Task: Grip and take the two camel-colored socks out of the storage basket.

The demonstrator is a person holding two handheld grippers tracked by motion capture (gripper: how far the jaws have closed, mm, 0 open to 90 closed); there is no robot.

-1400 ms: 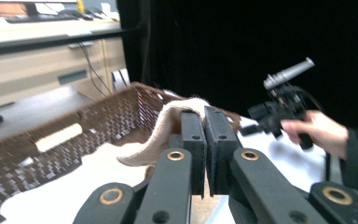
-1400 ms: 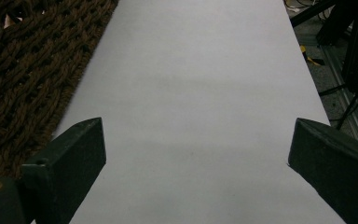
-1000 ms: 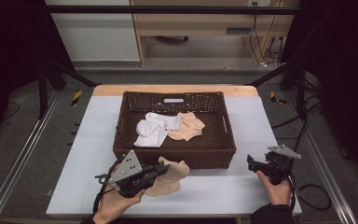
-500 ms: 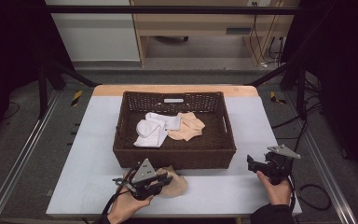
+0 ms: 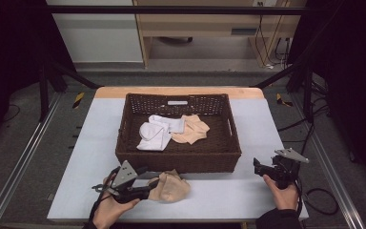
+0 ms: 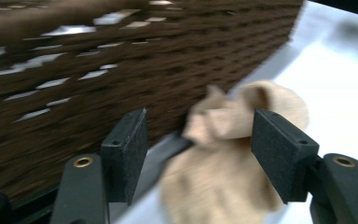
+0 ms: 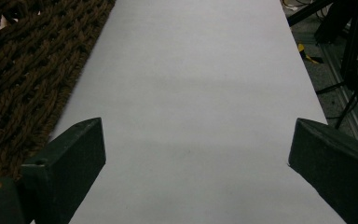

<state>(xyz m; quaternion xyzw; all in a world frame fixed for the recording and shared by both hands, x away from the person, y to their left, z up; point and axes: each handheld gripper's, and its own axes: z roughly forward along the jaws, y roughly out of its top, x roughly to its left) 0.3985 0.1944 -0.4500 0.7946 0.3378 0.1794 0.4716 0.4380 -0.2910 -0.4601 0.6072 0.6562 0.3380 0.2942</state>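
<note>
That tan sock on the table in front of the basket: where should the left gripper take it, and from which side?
Grip the bunched, raised fold at the top of the tan sock, the part nearest the basket. Come from the person's side and close across it; the left gripper already stands open, one finger on either side. The crumpled ridge gives bulk to pinch, unlike the flatter lower part.

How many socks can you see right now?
3, possibly more hidden underneath: a white sock and a beige sock in the basket, and another beige sock on the table at the left claw.
</note>
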